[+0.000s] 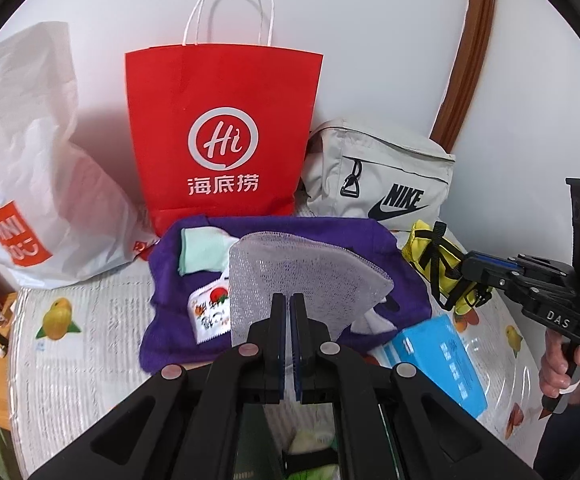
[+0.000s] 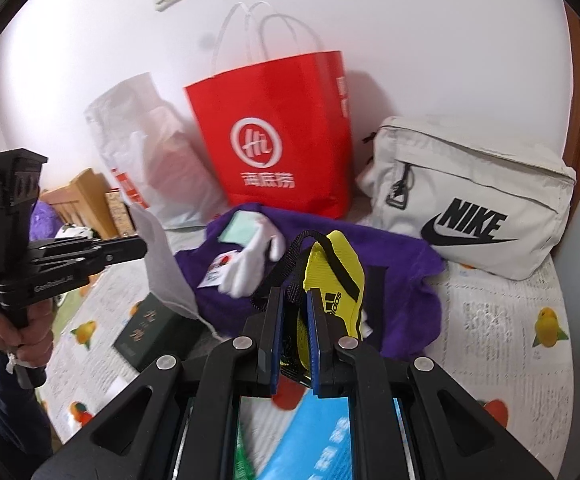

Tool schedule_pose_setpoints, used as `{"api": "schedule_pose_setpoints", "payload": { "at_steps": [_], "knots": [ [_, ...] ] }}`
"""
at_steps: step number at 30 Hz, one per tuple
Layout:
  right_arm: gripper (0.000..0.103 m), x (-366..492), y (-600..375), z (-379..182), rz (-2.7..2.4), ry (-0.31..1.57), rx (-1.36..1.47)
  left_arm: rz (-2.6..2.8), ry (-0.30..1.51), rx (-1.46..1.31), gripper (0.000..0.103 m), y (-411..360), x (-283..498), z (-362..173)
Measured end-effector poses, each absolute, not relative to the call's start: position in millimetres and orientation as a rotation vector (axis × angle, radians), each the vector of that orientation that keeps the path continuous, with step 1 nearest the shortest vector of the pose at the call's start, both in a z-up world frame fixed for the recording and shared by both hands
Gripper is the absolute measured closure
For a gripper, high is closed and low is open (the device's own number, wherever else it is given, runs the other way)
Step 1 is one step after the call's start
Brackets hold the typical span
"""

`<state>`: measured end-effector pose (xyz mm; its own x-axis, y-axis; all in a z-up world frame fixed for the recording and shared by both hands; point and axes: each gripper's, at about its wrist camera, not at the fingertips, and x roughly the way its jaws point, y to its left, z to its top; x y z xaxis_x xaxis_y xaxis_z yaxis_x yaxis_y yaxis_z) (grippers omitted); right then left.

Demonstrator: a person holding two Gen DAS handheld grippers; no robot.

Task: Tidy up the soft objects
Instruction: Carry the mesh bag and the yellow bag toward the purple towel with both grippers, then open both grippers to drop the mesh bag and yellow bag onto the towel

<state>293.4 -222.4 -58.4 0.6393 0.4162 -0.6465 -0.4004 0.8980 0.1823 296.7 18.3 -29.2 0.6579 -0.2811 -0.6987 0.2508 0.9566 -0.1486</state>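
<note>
**Q:** Fruit-print table [image 1: 90,344] layout?

**A:** Red paper bag [image 1: 222,136] at the rear wall, grey Nike pouch [image 1: 385,176] beside it, purple towel [image 1: 178,332] in front.

**Q:** Gripper status?

**A:** Left gripper [image 1: 288,300] pressed together on a grey mesh cloth [image 1: 290,264], held above the towel. Right gripper [image 2: 294,300] pinching a yellow Adidas bag [image 2: 335,276] (black strap attached), also above the towel.
</note>
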Motion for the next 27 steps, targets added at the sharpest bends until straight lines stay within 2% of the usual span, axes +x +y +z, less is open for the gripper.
{"api": "schedule_pose_setpoints", "payload": {
  "at_steps": [27],
  "knots": [
    [0.092, 402.2, -213.3, -129.1, 0.367, 0.906, -0.037, -0.258, 1.017, -0.07, 0.1, 11.8, 412.8, -108.8]
  ]
}}
